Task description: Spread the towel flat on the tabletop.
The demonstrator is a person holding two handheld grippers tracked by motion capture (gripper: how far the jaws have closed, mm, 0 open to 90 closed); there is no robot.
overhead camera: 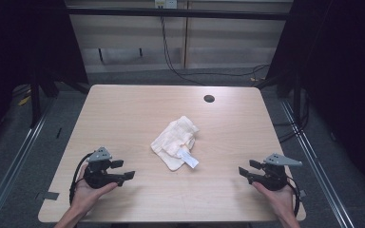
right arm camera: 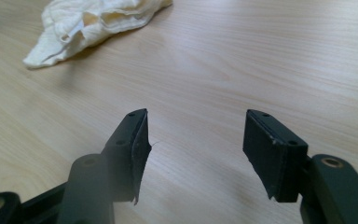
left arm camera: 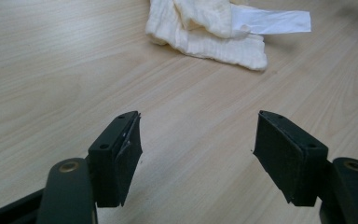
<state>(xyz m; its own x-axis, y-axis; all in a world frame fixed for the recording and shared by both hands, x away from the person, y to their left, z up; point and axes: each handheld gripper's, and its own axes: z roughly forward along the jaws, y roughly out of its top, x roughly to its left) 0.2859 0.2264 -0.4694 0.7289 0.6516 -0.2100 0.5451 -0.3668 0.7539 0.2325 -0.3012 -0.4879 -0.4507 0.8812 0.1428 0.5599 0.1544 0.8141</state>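
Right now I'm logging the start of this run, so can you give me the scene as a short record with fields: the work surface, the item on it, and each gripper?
surface: light wooden table with a round dark hole near its far edge
item: crumpled cream cloth with a white label, lying mid-table
left gripper: open, jaws bare, near the front left, apart from the cloth
right gripper: open, jaws bare, near the front right, apart from the cloth
contact: neither gripper touches the cloth

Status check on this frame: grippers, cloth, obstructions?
Left gripper open, empty. Right gripper open, empty. Cream cloth crumpled mid-table, untouched. Path clear.
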